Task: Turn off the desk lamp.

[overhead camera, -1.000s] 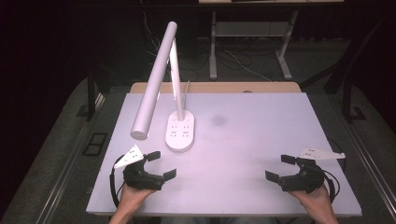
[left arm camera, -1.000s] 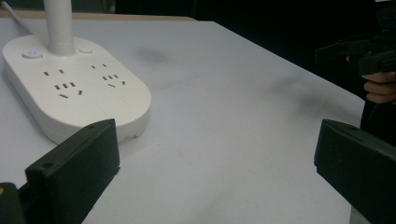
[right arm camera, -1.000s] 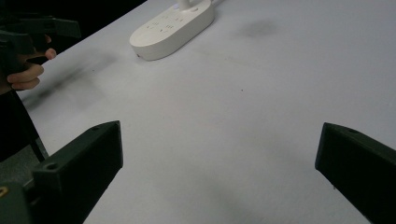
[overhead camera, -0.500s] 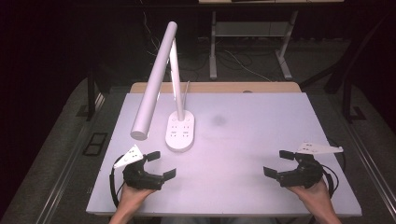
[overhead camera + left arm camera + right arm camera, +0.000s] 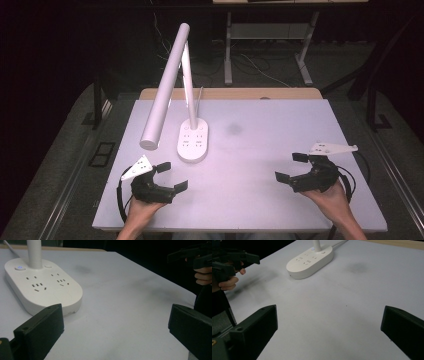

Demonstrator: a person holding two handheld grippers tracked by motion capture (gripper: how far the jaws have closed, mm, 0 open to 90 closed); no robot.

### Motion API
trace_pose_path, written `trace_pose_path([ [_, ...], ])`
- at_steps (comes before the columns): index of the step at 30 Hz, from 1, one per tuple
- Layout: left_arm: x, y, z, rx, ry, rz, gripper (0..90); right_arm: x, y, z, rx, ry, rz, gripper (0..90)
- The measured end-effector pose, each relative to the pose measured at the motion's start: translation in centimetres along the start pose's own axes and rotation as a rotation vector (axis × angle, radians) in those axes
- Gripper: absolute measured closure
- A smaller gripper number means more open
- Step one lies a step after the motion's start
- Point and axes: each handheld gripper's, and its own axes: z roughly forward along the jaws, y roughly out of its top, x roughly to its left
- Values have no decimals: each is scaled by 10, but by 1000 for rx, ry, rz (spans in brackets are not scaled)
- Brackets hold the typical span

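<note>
A white desk lamp stands on the white table (image 5: 260,145), left of centre; its oval base (image 5: 193,140) carries socket holes and buttons, and its long tube head (image 5: 164,87) slants down toward the front left. The same base (image 5: 42,287) lies close ahead in the left gripper view, and farther off (image 5: 310,258) in the right gripper view. My left gripper (image 5: 172,176) rests near the front left edge, open and empty, just in front of the base. Toward the front right my right gripper (image 5: 291,167) is also open, nothing between its jaws.
A faint dark smudge (image 5: 234,129) marks the table right of the lamp base. A wooden strip (image 5: 230,93) runs along the table's far edge, with a white cord (image 5: 200,95) leaving the base. Metal desk legs (image 5: 305,65) stand on the floor beyond.
My right gripper has shifted slightly left and toward the front edge. The left gripper and the lamp have stayed put.
</note>
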Motion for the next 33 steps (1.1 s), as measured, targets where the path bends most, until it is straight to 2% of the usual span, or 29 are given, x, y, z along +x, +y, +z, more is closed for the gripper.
trace_pose_path([
  [16, 0, 0, 0, -1, 0, -5, 0, 3, 29, 12, 28, 18, -50, 8],
  [24, 0, 0, 0, -2, 1, -4, 0, 3, 45, 20, 42, 33, -57, 9],
  [33, 0, 0, 0, -2, -3, 0, 0, 5, 62, 35, 72, 44, -88, 9],
])
